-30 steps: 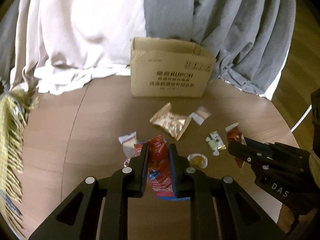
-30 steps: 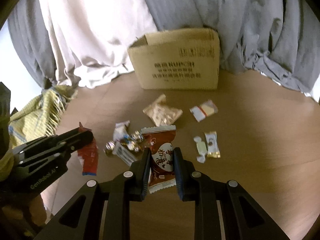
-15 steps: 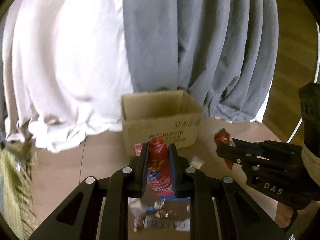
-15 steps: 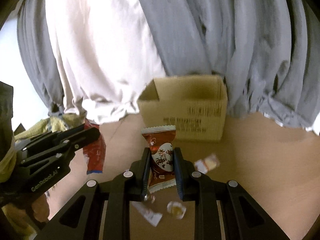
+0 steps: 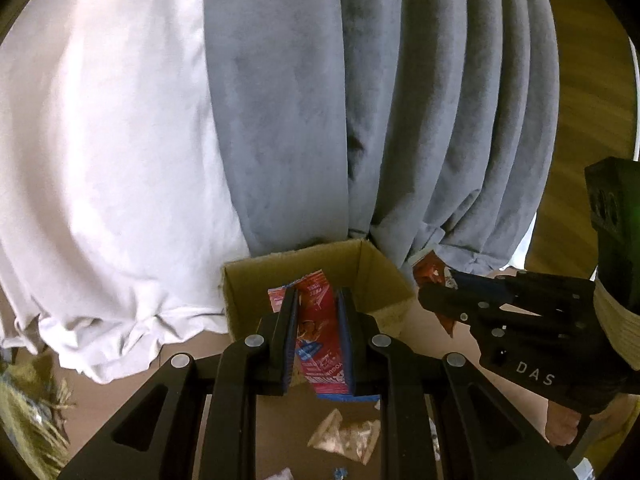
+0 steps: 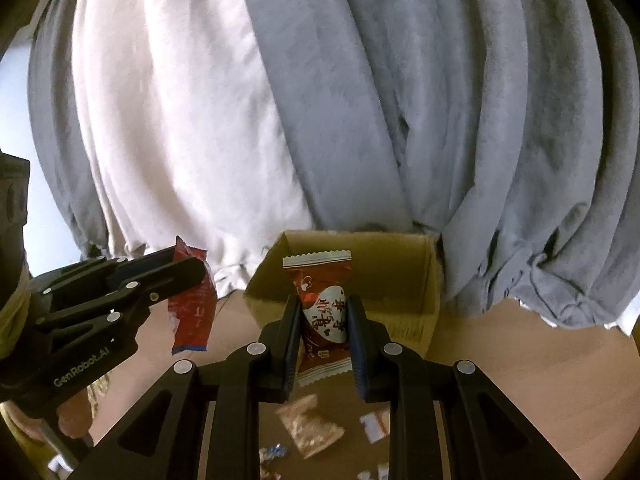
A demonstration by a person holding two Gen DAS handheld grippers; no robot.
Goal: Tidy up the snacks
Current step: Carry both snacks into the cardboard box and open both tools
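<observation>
My left gripper [image 5: 317,300] is shut on a red and blue snack packet [image 5: 320,344], held in the air in front of the open cardboard box [image 5: 384,272]. My right gripper [image 6: 323,307] is shut on a brown and red snack packet [image 6: 320,300], also raised before the box [image 6: 416,276]. Each gripper shows in the other's view: the right gripper [image 5: 430,286] to the right, the left gripper [image 6: 192,268] to the left with its red packet [image 6: 194,312]. The box interior looks empty where it shows.
Several loose snacks lie on the round wooden table below: a tan packet [image 5: 348,438] [image 6: 310,430] and small white wrappers [image 6: 376,426]. White and grey curtains [image 5: 280,120] hang behind the box. A yellow fringed cloth [image 5: 28,420] lies at the left.
Both grippers have risen from the table with their packets and moved toward the box; the box opening now shows from above and the loose snacks have dropped to the bottom of both views.
</observation>
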